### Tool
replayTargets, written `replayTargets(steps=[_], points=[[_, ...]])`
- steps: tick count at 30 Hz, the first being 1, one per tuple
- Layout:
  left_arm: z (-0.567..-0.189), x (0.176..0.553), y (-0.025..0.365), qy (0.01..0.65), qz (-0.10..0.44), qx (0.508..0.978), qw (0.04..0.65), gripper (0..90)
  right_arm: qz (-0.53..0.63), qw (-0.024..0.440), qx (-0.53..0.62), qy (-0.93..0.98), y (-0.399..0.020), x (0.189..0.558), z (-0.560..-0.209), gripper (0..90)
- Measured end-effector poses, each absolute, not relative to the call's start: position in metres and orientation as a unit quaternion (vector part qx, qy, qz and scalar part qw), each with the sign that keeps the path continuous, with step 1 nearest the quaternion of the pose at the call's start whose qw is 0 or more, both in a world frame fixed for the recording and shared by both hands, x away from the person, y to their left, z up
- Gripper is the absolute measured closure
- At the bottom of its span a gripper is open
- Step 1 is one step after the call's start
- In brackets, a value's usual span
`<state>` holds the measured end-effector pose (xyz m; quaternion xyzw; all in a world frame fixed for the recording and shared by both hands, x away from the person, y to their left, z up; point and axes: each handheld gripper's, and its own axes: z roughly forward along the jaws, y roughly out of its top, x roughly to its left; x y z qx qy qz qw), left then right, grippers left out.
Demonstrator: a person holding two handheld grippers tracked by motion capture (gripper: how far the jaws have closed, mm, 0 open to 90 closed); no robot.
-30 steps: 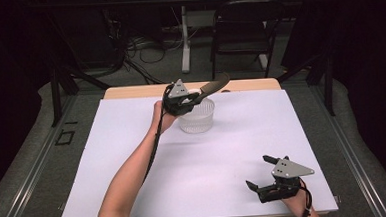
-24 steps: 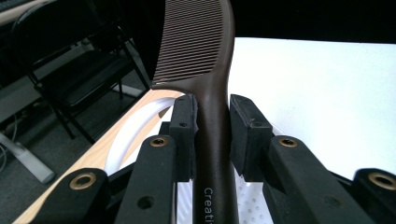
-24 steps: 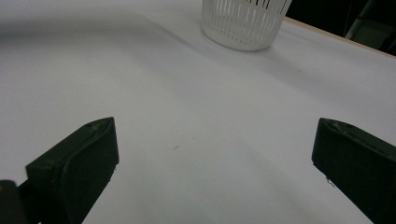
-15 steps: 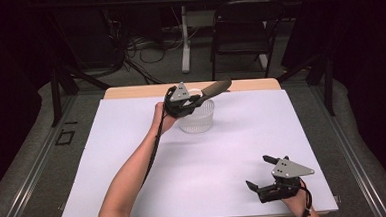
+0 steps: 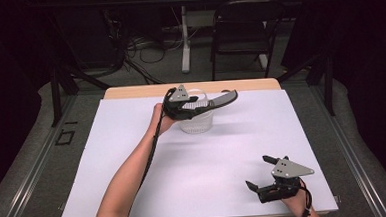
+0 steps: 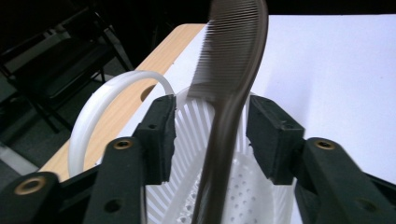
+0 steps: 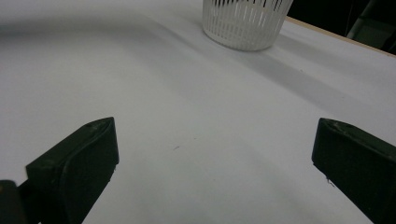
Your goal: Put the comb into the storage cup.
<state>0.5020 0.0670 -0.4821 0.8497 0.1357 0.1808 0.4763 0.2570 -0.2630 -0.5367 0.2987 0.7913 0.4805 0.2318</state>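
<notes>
Now comb (image 6: 233, 70) above white basket (image 5: 196, 122), centre of high view; left gripper (image 5: 193, 105) jaws just opening, pads off comb; drop nearly done; right gripper (image 5: 260, 174) spread wide, idle at lower right.

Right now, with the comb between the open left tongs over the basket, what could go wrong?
1. The comb is loose between the left tongs, which have just been opening; it looks longer than the white basket, so it may tip out over the rim.
2. The basket looks light; a falling comb or a nudge might topple it.
</notes>
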Motion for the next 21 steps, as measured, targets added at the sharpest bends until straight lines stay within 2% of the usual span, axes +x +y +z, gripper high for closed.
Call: replayTargets(steps=[14, 21], points=[[-0.464, 0.484, 0.079, 0.143, 0.18, 0.847, 0.479, 23.3, 0.48, 0.231, 0.299, 0.792, -0.263, 0.257, -0.537, 0.2], [-0.456, 0.471, 0.089, 0.155, 0.176, 0.849, 0.474, 15.2, 0.479, 0.231, 0.299, 0.792, -0.262, 0.257, -0.537, 0.2]])
